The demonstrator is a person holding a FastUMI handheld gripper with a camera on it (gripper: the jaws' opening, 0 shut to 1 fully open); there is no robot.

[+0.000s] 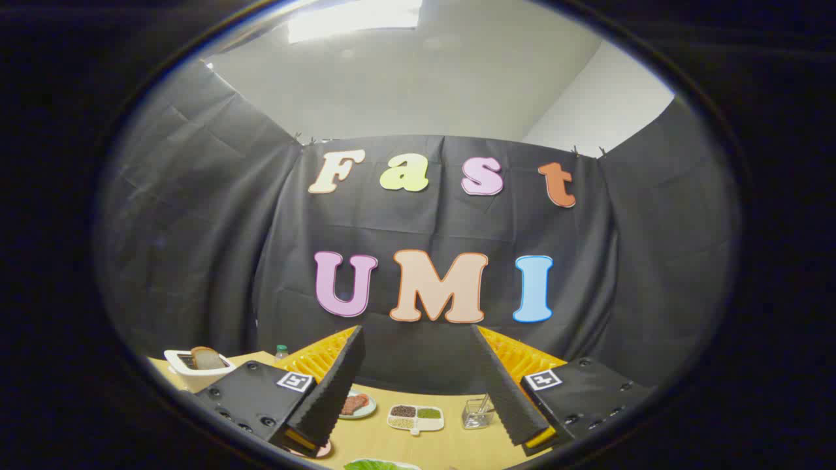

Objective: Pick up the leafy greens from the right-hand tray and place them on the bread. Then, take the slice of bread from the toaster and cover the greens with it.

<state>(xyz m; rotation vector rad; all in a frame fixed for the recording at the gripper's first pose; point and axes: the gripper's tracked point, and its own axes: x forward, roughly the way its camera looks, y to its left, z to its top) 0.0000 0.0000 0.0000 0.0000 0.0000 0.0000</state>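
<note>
Gripper view: the gripper is hanging high above the table, looking mostly at the booth wall.
Claw: fingers are sitting wide apart, gripping nothing.
Greens: a bit of the leafy greens is peeking out low down, between the fingers and nearer than the tips. I can't make out the tray under them.
Toaster: the toaster is sitting far off past the left finger, with a slice of bread sticking up out of it.
Other stuff: a small plate, a divided dish and a clear cup are sitting beyond the fingers.
Risk: I'm guessing the drop to the greens is long, so the fingers may be pinching just a leaf edge and tearing it, or hitting the tray.
</note>
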